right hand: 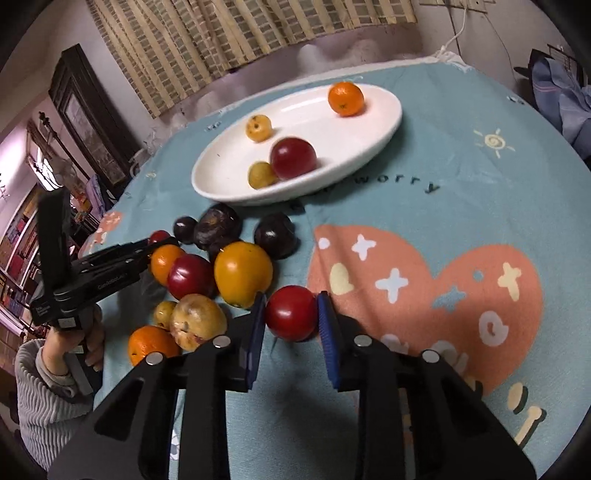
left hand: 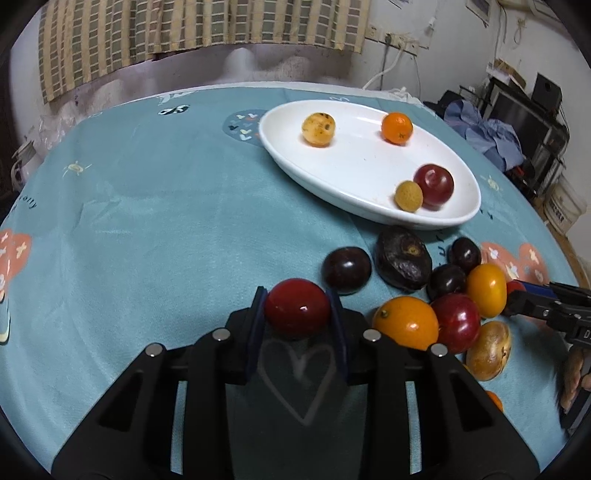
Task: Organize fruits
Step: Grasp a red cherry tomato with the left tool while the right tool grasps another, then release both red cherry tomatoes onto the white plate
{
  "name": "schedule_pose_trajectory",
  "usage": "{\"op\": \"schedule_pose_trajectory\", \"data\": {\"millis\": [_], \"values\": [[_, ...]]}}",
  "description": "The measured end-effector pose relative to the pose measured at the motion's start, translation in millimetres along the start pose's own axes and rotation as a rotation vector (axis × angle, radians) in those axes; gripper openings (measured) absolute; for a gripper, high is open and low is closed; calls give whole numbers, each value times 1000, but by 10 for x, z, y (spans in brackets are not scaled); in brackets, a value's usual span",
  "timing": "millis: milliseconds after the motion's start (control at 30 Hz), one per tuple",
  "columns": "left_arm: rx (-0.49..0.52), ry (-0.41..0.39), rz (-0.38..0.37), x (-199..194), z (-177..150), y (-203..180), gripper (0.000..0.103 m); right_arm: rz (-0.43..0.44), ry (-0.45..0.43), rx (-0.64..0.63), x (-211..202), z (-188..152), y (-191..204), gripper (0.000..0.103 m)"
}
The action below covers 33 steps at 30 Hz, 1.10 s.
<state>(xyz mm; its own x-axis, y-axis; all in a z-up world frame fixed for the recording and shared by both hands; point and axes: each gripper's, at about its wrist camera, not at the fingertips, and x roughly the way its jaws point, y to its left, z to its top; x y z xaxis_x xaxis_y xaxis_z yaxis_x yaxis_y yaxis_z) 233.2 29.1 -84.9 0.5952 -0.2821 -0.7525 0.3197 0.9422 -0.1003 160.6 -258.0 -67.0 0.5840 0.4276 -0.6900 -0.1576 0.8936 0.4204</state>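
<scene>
While your left gripper [left hand: 297,314] has its fingers closed on a red plum [left hand: 297,312] and your right gripper [right hand: 291,314] clamps another red fruit [right hand: 291,313], both near you on the tabletop [left hand: 147,221], a loose pile [left hand: 443,295] of about ten fruits waits between them. Farther off, the white plate [left hand: 354,177] holds only four, so I judge most sorting remains.

The tabletop [left hand: 147,206] wears a teal cloth printed with coral hearts, pale suns and small white crosses; the oval dish [left hand: 354,173] is plain white; on it lie an orange citrus [left hand: 397,127], a speckled yellow fruit [left hand: 318,129] and a dark red plum [left hand: 434,184]; a striped beige-and-olive curtain [left hand: 184,29] spans the frame's top.
</scene>
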Motion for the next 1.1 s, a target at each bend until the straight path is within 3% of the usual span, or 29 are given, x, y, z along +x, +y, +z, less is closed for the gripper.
{"op": "schedule_pose_trajectory", "data": {"millis": [267,367,600,700,733,833,933,1033,1067,1100], "values": [[-31,-72,10,-223,79,31,32,53,-59,66,-170,122,-109,29],[-34,-107,-3,-337,225,-39,32,68,-79,79,-204,317,-75,29],[11,-99,-11,-49,711,-350,32,-44,-115,69,129,993,-57,29],[11,-88,-14,136,794,-440,33,-63,-72,108,417,1140,-211,29],[14,-82,-10,192,795,-465,35,-68,-58,125,470,1156,-253,32],[19,-89,2,205,740,-462,59,-45,-56,174,475,1120,-352,32],[-14,-110,3,54,672,-380,59,-40,-78,177,331,1028,-322,32],[-52,-131,1,-174,520,-287,66,40,-86,207,113,863,-278,33],[-53,-138,13,-240,457,-269,68,62,-89,212,48,805,-246,41],[-53,-146,36,-325,357,-251,69,78,-100,217,-48,697,-207,67]]}}
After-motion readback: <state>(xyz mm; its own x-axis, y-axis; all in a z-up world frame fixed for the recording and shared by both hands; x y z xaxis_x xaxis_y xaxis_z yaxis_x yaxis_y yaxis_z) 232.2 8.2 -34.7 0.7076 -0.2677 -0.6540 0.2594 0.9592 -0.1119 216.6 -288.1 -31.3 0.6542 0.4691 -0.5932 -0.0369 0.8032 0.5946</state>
